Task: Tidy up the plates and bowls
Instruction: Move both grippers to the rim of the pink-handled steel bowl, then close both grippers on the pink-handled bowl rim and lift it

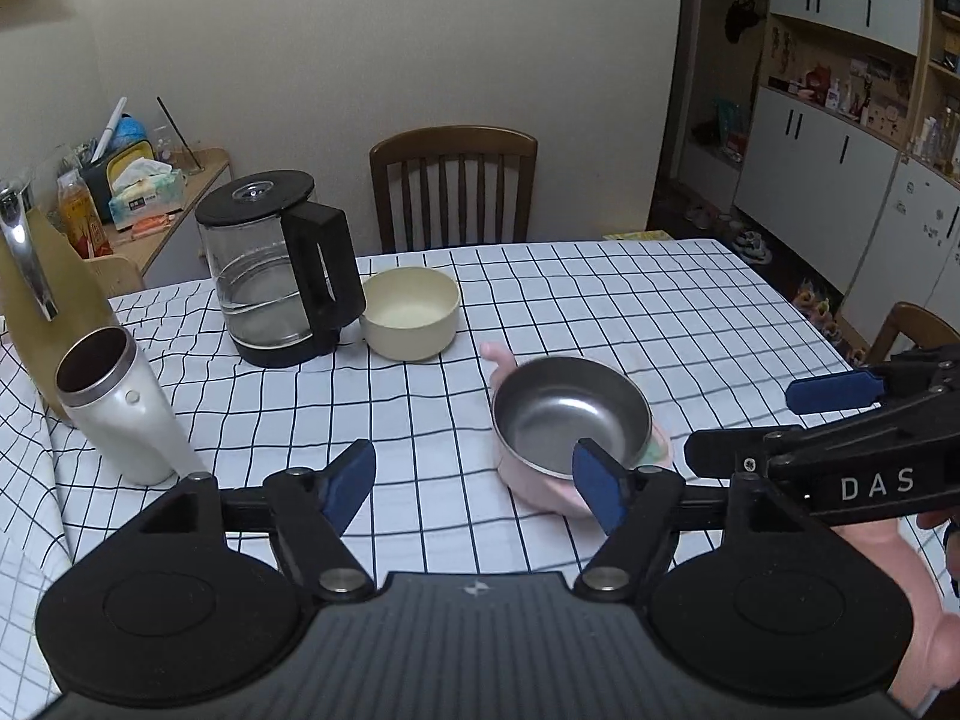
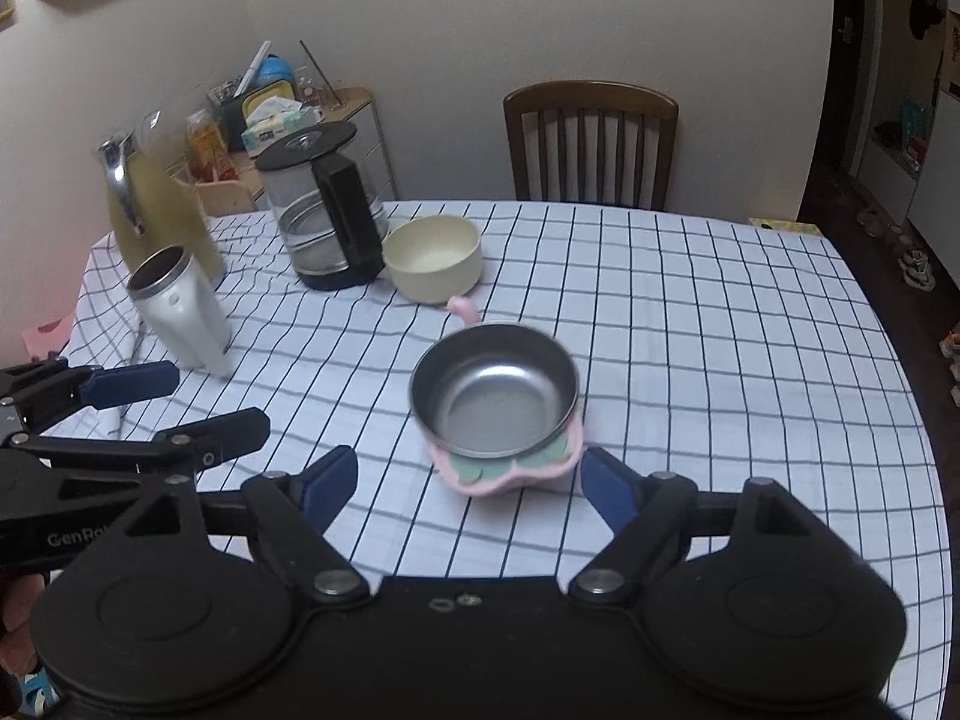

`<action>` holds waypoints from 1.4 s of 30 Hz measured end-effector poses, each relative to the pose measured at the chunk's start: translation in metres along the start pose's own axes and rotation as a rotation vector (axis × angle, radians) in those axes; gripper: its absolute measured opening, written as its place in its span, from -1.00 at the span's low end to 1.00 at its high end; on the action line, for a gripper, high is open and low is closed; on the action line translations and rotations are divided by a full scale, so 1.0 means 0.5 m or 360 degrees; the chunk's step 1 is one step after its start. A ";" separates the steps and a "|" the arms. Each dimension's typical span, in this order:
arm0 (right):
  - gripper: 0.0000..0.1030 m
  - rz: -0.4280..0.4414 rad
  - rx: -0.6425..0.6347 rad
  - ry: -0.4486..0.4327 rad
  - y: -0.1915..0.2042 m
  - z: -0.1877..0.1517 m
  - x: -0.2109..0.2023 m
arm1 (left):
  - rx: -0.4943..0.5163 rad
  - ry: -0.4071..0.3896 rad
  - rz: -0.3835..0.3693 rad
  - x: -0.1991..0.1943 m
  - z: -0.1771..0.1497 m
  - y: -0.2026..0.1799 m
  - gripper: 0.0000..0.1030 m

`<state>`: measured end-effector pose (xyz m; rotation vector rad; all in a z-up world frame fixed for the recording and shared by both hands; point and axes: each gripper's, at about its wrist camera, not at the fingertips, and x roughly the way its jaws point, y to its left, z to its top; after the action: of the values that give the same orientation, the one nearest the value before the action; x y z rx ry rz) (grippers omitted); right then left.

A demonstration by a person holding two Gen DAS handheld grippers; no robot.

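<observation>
Nearest in view, the left gripper and the right gripper both hang above the table with their blue-padded jaws spread wide and nothing between them.

Just beyond their tips sits a round stainless-steel bowl, resting on a pink plate with green leaf shapes and a pink handle. The two already look stacked, near the table's middle. Farther back and to the left stands a round cream bowl, empty, just beside a glass kettle with a black lid and handle.

The stacking here appears done, so the cream bowl is probably next. To take it well, approach from its open right side, away from the kettle, pinch one wall of the rim, and lift straight up before carrying it across.

A white travel mug with a metal rim and a tall yellow-green jug with a chrome handle stand at far left. The table wears a white cloth with a black grid, slightly rumpled on the left. Beyond it stand a brown wooden slatted chair, a plain pale wall, a cluttered side shelf at left, and white cupboards at right.
</observation>
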<state>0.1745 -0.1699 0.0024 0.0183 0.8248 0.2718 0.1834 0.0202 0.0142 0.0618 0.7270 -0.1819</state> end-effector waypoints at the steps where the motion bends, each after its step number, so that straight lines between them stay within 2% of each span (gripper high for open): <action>1: 0.71 -0.0006 0.0003 -0.0003 -0.007 0.007 0.006 | -0.0007 -0.0002 0.0007 0.009 0.007 0.001 0.43; 5: 0.90 -0.0025 -0.0006 -0.0027 -0.028 0.032 0.031 | -0.0016 -0.0003 0.0041 0.049 0.031 0.000 0.48; 7: 0.94 -0.0045 -0.0019 -0.0034 -0.036 0.042 0.045 | -0.0022 0.0011 0.0057 0.071 0.040 -0.001 0.48; 18: 0.93 -0.0051 -0.0077 0.0024 -0.081 0.080 0.134 | -0.0006 0.0155 0.0130 0.202 0.070 -0.022 0.48; 24: 0.87 -0.0067 -0.0113 0.0092 -0.099 0.088 0.191 | -0.0029 0.0267 0.0136 0.266 0.074 -0.024 0.48; 33: 0.57 -0.0072 -0.0097 0.0223 -0.127 0.089 0.270 | -0.0052 0.0430 0.0136 0.344 0.057 -0.026 0.46; 40: 0.22 -0.0054 -0.0067 0.0307 -0.139 0.085 0.309 | -0.0106 0.0542 0.0085 0.380 0.040 -0.025 -0.16; 42: 0.06 -0.0040 -0.0066 0.0324 -0.137 0.084 0.315 | -0.0108 0.0551 0.0080 0.383 0.038 -0.026 -0.26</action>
<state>0.3227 -0.1935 -0.0914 -0.0594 1.0208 0.2702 0.3337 -0.0226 -0.0993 0.0475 1.0751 -0.0989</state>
